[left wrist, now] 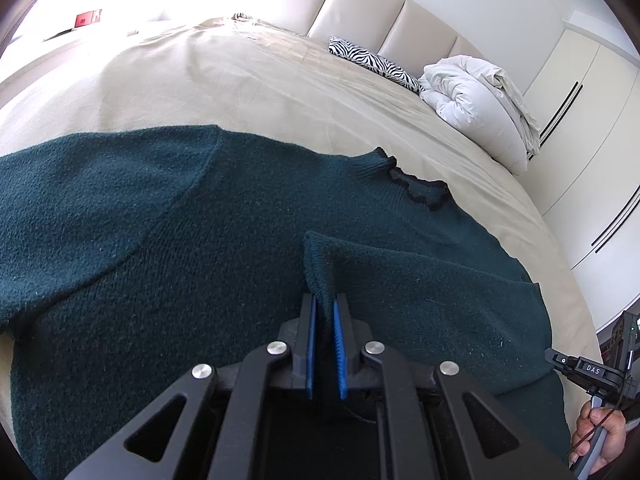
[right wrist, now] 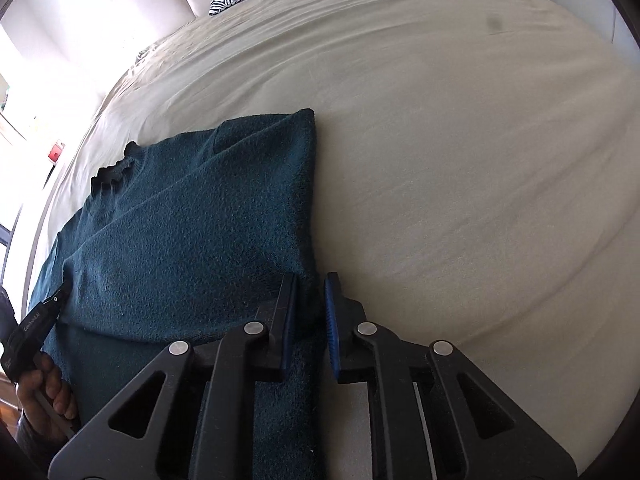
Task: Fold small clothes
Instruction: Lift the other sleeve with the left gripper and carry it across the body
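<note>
Two grippers are on the job, and through the left wrist camera I see my left gripper point(left wrist: 325, 306) pinching the cuff end of a sleeve point(left wrist: 320, 264) of the dark teal sweater point(left wrist: 160, 240), its blue pads nearly together with knit between them. The sweater lies spread on the beige bedsheet point(left wrist: 260, 80), its ruffled dark collar point(left wrist: 416, 184) pointing toward the white duvet point(left wrist: 472, 104) and the zebra-print pillow point(left wrist: 372, 60). I judge the sleeve fold is in hand: this sleeve has been brought across the body, and next I should lay it flat and let go. The knit looks thick, fuzzy and limp, so it should drape wherever I drop it.

Through the right wrist camera, my right gripper point(right wrist: 311, 296) sits at the sweater's folded right edge point(right wrist: 308, 200), fingers slightly spread with knit between them; I cannot tell whether they grip it. The sheet point(right wrist: 460, 160) beside it is softly creased. The other gripper point(right wrist: 44, 316) shows at the far left.
</note>
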